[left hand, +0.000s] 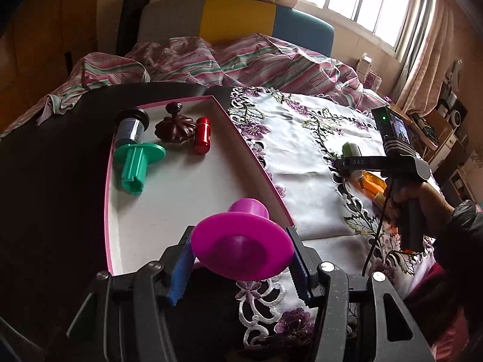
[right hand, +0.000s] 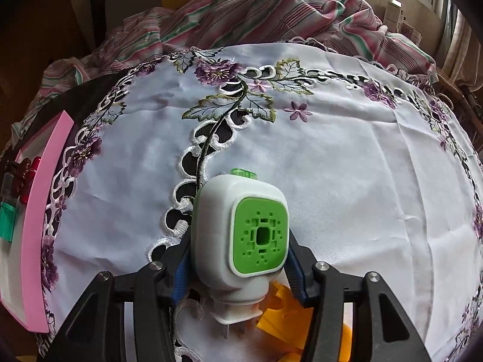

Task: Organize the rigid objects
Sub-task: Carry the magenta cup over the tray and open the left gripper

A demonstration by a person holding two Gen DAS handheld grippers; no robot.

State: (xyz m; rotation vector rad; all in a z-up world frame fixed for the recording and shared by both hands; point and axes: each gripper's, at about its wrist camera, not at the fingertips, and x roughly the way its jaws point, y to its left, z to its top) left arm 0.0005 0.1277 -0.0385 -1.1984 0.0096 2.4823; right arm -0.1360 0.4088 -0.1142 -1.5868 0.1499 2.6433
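Magenta spool (left hand: 241, 249) clamped in left fingers (left hand: 181, 271), flange toward camera, stem pointing into tray (left hand: 256, 163) just ahead | right gripper (right hand: 237, 267) grips white-green plug (right hand: 238, 235) over desk (right hand: 362, 181), tray well to its left
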